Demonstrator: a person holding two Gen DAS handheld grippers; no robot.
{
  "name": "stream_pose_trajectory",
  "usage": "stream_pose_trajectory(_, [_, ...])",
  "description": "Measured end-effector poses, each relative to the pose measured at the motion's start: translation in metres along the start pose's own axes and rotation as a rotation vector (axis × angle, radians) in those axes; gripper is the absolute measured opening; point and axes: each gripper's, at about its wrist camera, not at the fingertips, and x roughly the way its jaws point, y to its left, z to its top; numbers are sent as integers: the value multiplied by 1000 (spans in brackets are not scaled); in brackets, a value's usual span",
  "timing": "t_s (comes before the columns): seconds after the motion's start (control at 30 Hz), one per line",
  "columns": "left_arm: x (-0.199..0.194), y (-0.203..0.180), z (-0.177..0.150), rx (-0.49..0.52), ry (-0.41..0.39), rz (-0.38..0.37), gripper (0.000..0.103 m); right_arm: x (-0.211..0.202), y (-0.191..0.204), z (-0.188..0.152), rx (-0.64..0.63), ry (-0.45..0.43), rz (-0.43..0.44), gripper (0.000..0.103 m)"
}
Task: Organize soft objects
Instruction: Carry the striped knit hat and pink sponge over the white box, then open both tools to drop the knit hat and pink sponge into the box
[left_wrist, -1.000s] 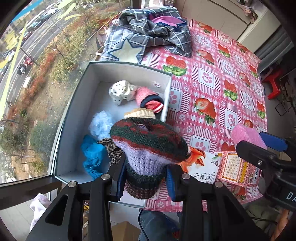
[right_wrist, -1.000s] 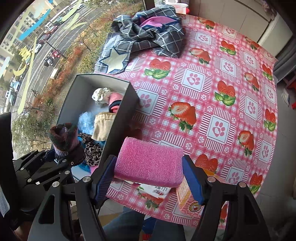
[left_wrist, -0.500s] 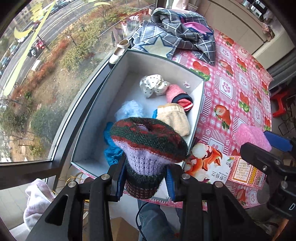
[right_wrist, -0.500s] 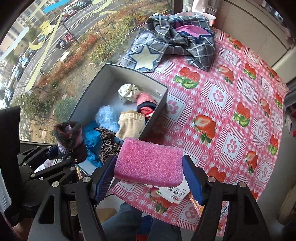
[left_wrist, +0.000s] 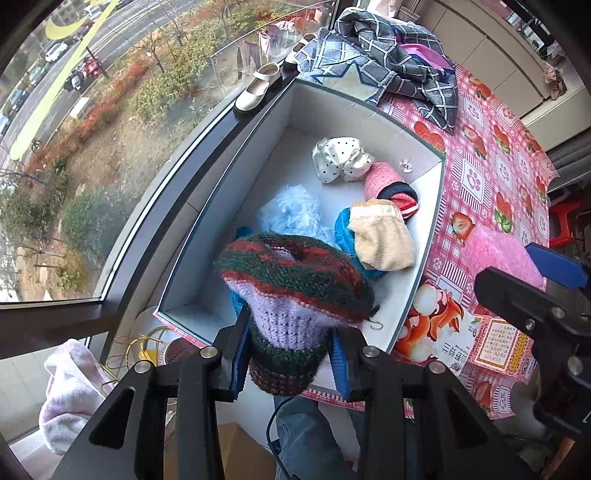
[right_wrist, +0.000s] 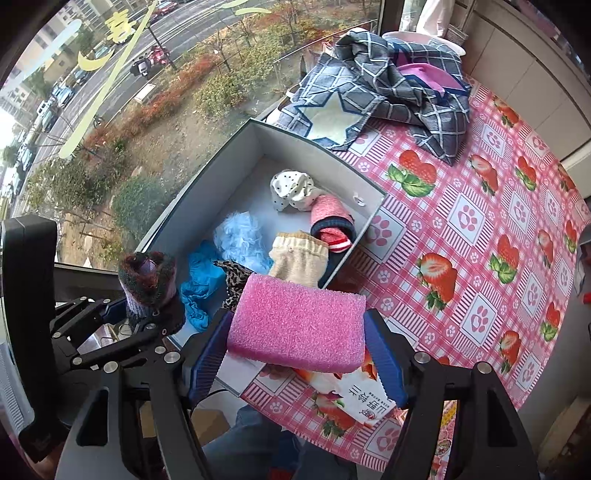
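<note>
Right under your lens, the left tool (left_wrist: 290, 354) is clamped on the knitted roll (left_wrist: 295, 295), green, red and lilac, pinched at its lower half with the fat top bulging above the pads; it hangs over the near end of the grey box (left_wrist: 207, 229). Your right tool (right_wrist: 297, 347) is closed across the pink sponge (right_wrist: 297, 323), gripping it end to end, and that one sits over the box's near corner, half above the printed packet (right_wrist: 354, 402) on the bench (right_wrist: 480, 229). To do this well, I'd carry each piece fully inside the walls before you let go, and aim for bare floor: the open patch along the window-side wall looks free, while the middle is crowded by the blue cloth (right_wrist: 201, 282), the fluffy light-blue puff (right_wrist: 240, 236), the cream sock (right_wrist: 301, 258) and the leopard piece (right_wrist: 232, 277). Lower, then release, one tool at a time so they don't knock. Further on lie the pink-and-navy roll (right_wrist: 330, 221) and the polka-dot bundle (right_wrist: 291, 188), then the plaid cloth (right_wrist: 388, 88) at the bench's far end. What you can't see: the box floor beneath both loads, the near wall behind the sponge, and a small pale thing in the far corner, too tiny to name.
</note>
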Motion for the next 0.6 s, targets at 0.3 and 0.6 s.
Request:
stream_pose_trajectory(0.3, [20, 7, 1, -14, 42, 5, 39, 22, 15, 17, -51, 23, -1, 73])
stream_pose_trajectory(0.6, [38, 8, 0, -14, 74, 0, 39, 37, 15, 29, -58, 46, -11, 73])
